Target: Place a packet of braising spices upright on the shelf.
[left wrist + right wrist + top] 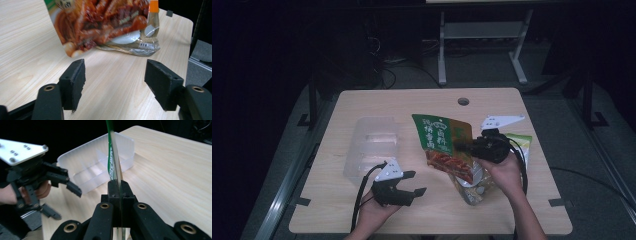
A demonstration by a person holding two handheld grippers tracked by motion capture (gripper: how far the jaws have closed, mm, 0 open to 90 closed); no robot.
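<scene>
The right gripper is clamped on the edge of the green snack bag, holding it up off the table with its lower end hanging over a clear packet lying below. The left gripper, near the front edge, has its jaws spread wide with nothing between them, pointing toward the bag. A clear plastic tray sits just beyond it.
</scene>
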